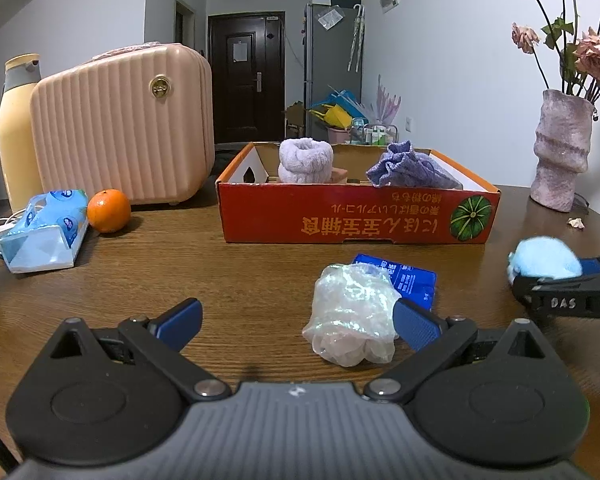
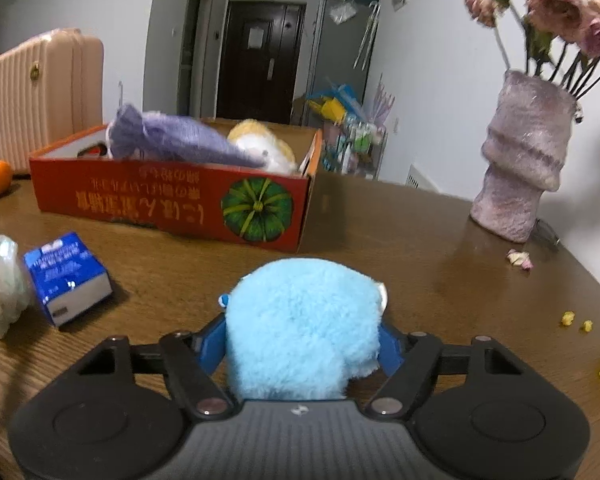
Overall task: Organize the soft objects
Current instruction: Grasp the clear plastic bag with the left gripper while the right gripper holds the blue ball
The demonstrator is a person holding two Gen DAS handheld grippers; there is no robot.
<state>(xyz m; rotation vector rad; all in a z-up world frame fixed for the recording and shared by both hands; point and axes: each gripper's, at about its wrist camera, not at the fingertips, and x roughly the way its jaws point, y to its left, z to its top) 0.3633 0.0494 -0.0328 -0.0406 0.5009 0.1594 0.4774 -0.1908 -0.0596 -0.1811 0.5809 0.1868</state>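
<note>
Plush (image 2: 304, 328), blue and fluffy, clamped between the pads of the right gripper (image 2: 303, 346), low over the table (image 2: 420, 240) just short of the red box (image 2: 172, 208). Next, likely: lift over the near wall, drop in beside the purple cloth (image 2: 180, 140). Left gripper (image 1: 296, 320) spread wide, empty, crumpled bag (image 1: 350, 312) at its right finger. Carton (image 2: 66, 278) and vase (image 2: 520, 160) off the path.

A pink suitcase (image 1: 124, 124), an orange (image 1: 108, 210) and a vase (image 1: 562, 152) stand on the table (image 1: 228, 276).

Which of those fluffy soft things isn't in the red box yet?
The light blue plush, squeezed in the right gripper above the table. The lavender roll and purple cloth already lie inside the box.
</note>
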